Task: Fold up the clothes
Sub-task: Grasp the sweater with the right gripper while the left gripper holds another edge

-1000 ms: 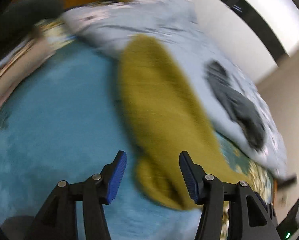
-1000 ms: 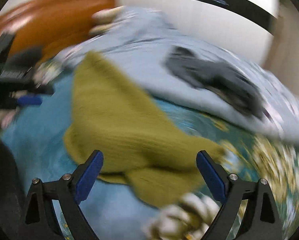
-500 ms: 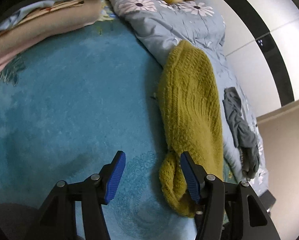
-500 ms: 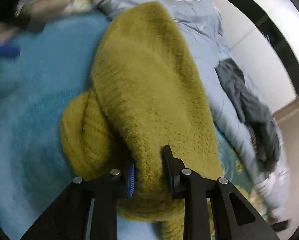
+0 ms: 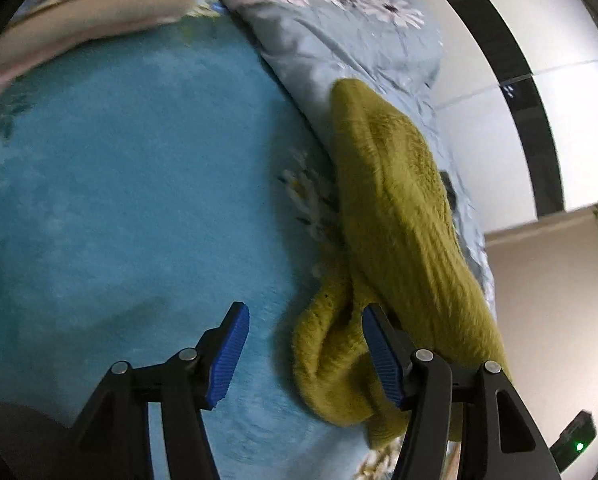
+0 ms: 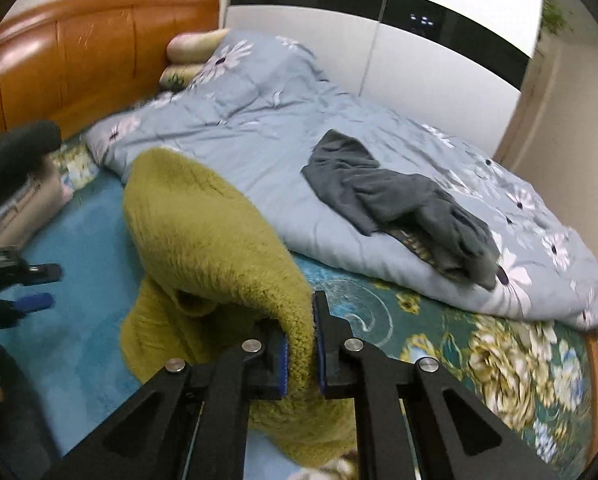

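While the mustard-yellow knitted sweater (image 6: 203, 236) lies heaped on the blue bedspread (image 5: 119, 184), one edge of it is lifted and pinched tight between the blue pads of the right tool (image 6: 300, 354), whose fingers are closed on the thick knit. From that pinch the fabric arches up and away toward the far left, then drops to the bed, with a rumpled fold lying under the arch. In the left wrist view the same sweater (image 5: 399, 240) runs from the near right to the far middle, its near end bunched in a roll. The left tool (image 5: 305, 354) is spread wide and holds nothing; its right pad sits just beside that roll, and its left pad is over bare bedspread.

Beyond the sweater, on the far right, a grey-blue flowered quilt (image 6: 283, 128) is piled along the bed, and a dark grey garment (image 6: 391, 192) lies crumpled on top of it. Near right, a green flowered sheet (image 6: 499, 352) shows below the quilt. An orange wooden headboard (image 6: 79, 52) stands at the far left, with pillows (image 6: 191, 50) against it.
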Motion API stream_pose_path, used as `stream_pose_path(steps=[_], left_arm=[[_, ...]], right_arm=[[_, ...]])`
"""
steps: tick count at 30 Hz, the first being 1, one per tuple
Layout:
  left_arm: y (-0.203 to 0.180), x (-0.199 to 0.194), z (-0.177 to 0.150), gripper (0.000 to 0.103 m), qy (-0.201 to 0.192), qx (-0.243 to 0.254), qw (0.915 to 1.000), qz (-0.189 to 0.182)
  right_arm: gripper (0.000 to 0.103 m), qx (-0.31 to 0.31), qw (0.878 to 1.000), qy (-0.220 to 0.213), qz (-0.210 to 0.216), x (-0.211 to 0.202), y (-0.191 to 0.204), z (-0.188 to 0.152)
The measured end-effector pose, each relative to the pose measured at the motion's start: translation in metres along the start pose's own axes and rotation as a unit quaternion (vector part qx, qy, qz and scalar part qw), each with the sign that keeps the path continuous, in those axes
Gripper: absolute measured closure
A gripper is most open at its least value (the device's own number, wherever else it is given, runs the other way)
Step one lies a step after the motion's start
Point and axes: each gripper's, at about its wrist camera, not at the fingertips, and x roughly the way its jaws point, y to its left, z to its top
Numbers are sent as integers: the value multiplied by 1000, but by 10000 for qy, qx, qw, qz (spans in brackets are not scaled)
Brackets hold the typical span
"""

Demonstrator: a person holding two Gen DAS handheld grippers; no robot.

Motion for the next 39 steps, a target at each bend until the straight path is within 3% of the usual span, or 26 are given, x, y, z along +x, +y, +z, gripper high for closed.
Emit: stream_pose_path(steps=[4, 8, 12, 15, 18, 20, 21, 22, 25, 28, 33, 36, 39], left_arm=[[-1, 32, 0, 39, 340, -561, 9965, -527], [4, 70, -9, 34, 623, -1423, 9837, -904], [-2, 86, -10, 34, 724, -1839, 9730, -1190], [-16, 90, -1, 34, 769, -1885, 9694, -1374], [-36, 89, 8, 34, 766, -1670, 9731, -1392], [-47, 89, 9, 36, 770, -1318, 9812, -1182], [-50, 87, 10, 48, 766, -1170, 9844, -1066], [-52, 85, 10, 73, 758, -1041, 9871, -952], [-57, 73, 10, 90, 650, -705, 9923, -783], [-66, 53, 13, 91, 490, -362, 9956, -711], [-108, -5, 31, 92, 99, 168, 9931, -1155], [-158, -51, 42, 92, -219, 801, 9857, -1465], [-193, -106, 40, 92, -591, 1254, 9717, -1912]], right_arm=[[93, 134, 9999, -37, -34, -29, -14, -10], [93, 436, 9990, -24, 108, -54, -24, -18], [93, 357, 9993, 29, 108, -63, -24, -25], [93, 426, 9989, 86, 151, -65, -24, -30], [93, 442, 9987, 102, 233, -67, -20, -33], [93, 441, 9987, 74, 242, -70, -19, -33], [93, 435, 9988, 34, 213, -72, -20, -30], [93, 428, 9989, -7, 185, -74, -21, -28], [93, 409, 9990, -128, 100, -81, -23, -21], [93, 391, 9989, -249, 16, -87, -26, -13], [94, 359, 9983, -451, -126, -98, -30, -1], [95, 334, 9965, -727, -250, -122, -32, 5], [95, 305, 9927, -1101, -399, -158, -33, 9]])
